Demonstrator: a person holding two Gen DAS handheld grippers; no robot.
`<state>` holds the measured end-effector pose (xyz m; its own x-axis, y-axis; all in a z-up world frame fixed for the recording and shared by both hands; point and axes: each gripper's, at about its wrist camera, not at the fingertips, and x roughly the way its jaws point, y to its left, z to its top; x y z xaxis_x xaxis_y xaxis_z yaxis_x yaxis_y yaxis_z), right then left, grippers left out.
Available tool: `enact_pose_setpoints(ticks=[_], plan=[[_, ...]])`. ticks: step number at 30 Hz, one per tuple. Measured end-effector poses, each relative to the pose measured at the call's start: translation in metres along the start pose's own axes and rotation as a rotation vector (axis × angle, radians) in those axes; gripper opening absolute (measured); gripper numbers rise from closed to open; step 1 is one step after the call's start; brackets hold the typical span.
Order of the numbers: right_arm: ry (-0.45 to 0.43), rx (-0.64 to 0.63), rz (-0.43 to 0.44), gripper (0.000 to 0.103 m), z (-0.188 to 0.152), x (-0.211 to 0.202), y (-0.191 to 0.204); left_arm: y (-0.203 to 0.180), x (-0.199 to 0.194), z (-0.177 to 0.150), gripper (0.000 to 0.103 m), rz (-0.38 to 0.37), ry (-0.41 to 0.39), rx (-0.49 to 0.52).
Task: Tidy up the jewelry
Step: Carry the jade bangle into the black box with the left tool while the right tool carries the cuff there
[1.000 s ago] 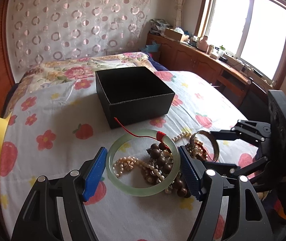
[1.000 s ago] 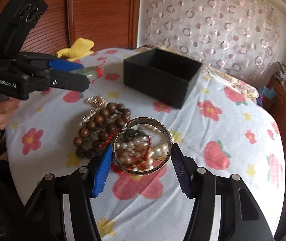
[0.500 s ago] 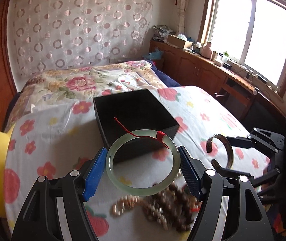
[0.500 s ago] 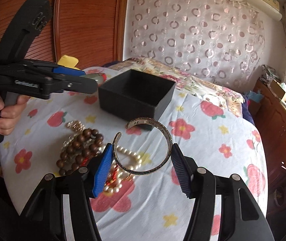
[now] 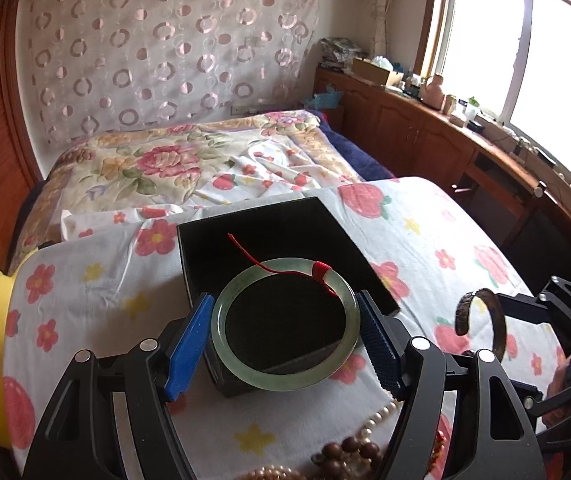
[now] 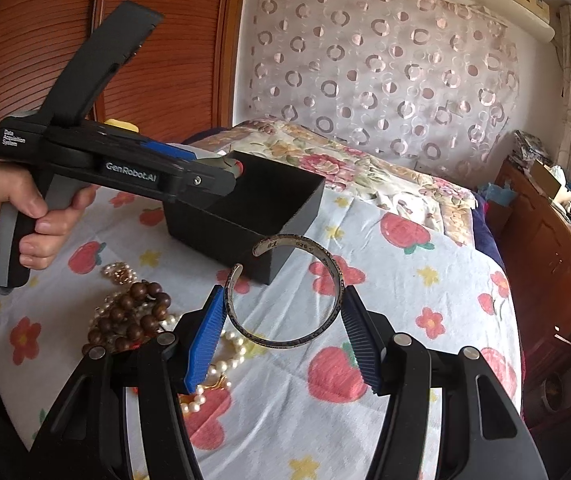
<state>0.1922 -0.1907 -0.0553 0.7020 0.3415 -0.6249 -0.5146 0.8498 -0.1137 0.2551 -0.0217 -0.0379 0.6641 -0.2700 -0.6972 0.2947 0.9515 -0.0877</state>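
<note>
Over the black box [image 5: 285, 240], seen from the left wrist, the left claw [image 5: 285, 330] holds a pale green jade bangle [image 5: 283, 378] flat between its blue pads, one pad pressed on each side of the ring. A red cord [image 5: 269, 266] is tied round the bangle's far rim and trails across the box's open mouth. The box sits on the counter [image 5: 425, 240], which is covered with a flower-printed cloth. On the counter just nearer than the box lies a heap of brown wooden beads [image 6: 129, 316] and pearls [image 6: 225, 360].

Right of the box, the right claw [image 6: 281, 330] grips an open metal cuff bracelet [image 6: 325, 268], pads on its two sides, gap in the cuff turned toward the box's near corner. The cuff hangs above the cloth, clear of the box and the heap. From the right wrist view, a hand [image 6: 5, 208] grasps the left claw's handle at far left of the box.
</note>
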Motion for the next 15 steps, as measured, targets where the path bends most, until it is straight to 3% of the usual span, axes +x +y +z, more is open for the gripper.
enact_pose_setpoints(ticks=[5, 8, 15], plan=[[0.008, -0.001, -0.005, 0.061, 0.003, 0.008, -0.003, 0.008, 0.008, -0.002, 0.069, 0.01, 0.017, -0.026], [0.013, 0.004, -0.005, 0.061, 0.006, 0.014, -0.005, 0.013, 0.003, -0.004, 0.076, 0.0, -0.008, -0.05], [0.001, 0.013, 0.015, 0.061, 0.023, 0.024, -0.006, 0.028, -0.019, -0.001, 0.077, 0.0, -0.061, -0.102]])
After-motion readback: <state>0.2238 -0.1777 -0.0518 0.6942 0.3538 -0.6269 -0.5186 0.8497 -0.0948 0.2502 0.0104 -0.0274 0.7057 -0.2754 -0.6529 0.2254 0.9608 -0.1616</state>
